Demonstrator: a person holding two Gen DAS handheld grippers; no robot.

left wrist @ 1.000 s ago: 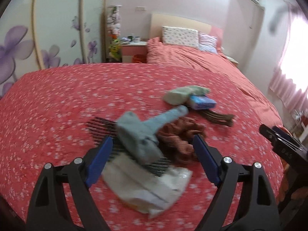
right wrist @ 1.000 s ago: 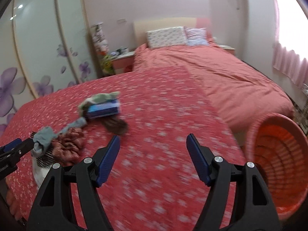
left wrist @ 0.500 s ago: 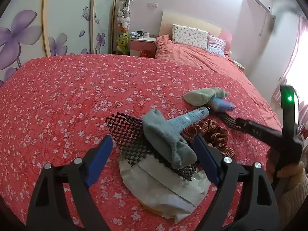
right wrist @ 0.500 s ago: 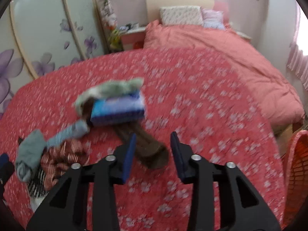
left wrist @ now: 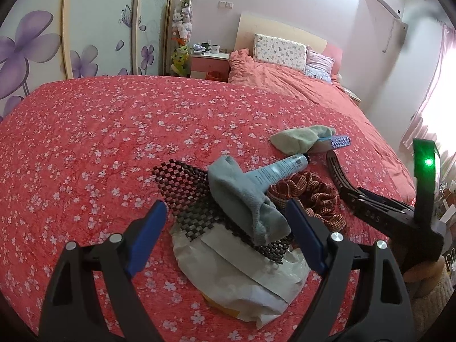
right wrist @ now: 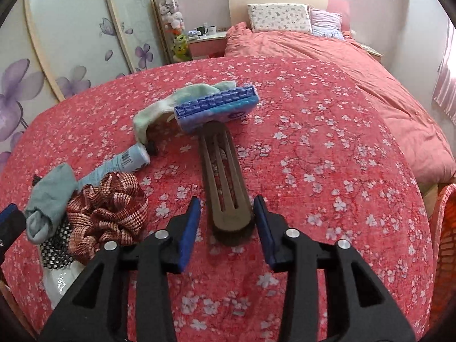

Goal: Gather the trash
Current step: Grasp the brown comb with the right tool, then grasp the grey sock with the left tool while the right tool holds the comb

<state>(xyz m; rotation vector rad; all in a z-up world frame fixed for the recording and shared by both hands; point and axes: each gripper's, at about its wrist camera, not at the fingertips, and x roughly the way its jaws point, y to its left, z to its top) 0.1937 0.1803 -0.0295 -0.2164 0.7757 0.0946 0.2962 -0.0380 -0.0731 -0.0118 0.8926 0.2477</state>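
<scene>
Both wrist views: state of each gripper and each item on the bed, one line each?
Left gripper: open, over the grey sock.
Right gripper: open, straddling the brown brush, not clamped.
Tube: lying flat, partly under the sock.
Blue packet: resting on the brush's far end.
Orange basket: upright beside the bed.

Left gripper [left wrist: 225, 235]: jaws spread wide, held low and level | Right gripper [right wrist: 226, 222]: jaws partly closed, angled forward and down | Right hand [left wrist: 424, 273]: gripping its handle
</scene>
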